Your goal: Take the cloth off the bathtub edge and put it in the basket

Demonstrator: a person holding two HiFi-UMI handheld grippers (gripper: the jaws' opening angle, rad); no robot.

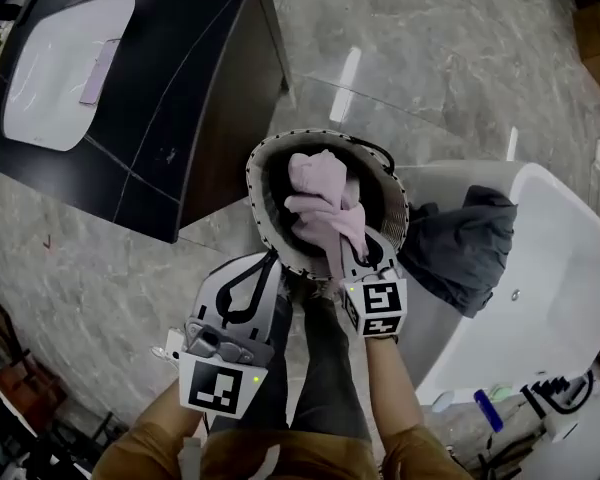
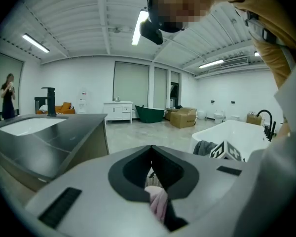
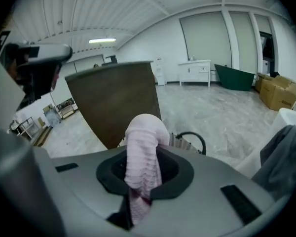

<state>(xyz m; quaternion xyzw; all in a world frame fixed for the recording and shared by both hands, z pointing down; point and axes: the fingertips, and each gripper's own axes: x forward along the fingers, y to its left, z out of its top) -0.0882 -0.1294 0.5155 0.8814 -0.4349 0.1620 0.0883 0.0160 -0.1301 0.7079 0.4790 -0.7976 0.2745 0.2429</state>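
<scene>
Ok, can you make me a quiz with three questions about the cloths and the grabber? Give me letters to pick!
1. Where is the dark grey cloth?
A in the basket
B draped on the bathtub edge
C on a chair

2. What colour is the cloth in the right gripper?
A pink
B green
C yellow

3. How are the right gripper's jaws?
A wide apart, empty
B closed on the pink cloth
C folded away

Answers:
1. B, it hangs over the white tub rim.
2. A, the pink cloth shows between its jaws.
3. B, they pinch it over the basket.
</scene>
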